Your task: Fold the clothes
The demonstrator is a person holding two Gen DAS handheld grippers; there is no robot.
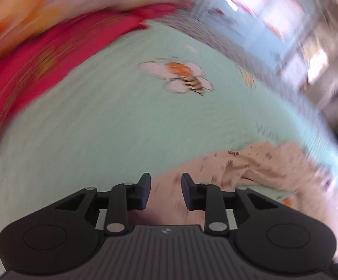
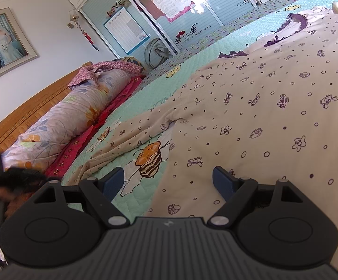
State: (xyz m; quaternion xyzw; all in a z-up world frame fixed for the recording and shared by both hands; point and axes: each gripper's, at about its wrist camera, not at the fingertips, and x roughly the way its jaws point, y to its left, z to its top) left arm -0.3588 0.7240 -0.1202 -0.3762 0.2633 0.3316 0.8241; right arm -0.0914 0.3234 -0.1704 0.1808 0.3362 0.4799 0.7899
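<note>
Bedroom interior, motion-blurred in the left wrist view: mint-green quilted bedspread (image 1: 99,128) with a bee print (image 1: 180,77), a red cloth (image 1: 29,65) along its far-left edge and a floral bolster (image 1: 40,7) beyond. Left gripper (image 1: 166,192): jaws parted by a narrow gap, nothing clamped; cream printed garment (image 1: 262,163) lay below and to the right of the tips, contact not discernible. Right wrist view, sharp: wooden headboard (image 2: 29,107) under a framed portrait (image 2: 1,44), wardrobe with sliding doors (image 2: 145,18), bolster (image 2: 80,107) and red cloth (image 2: 94,135) at the head edge of the bedspread (image 2: 203,53). Cream garment (image 2: 273,116), purple sea-creature print, purple lace trim (image 2: 292,21) towards the far end, spread flat across the bedspread's right side. Right gripper (image 2: 168,183): jaws wide apart, empty, above the garment's near edge.
</note>
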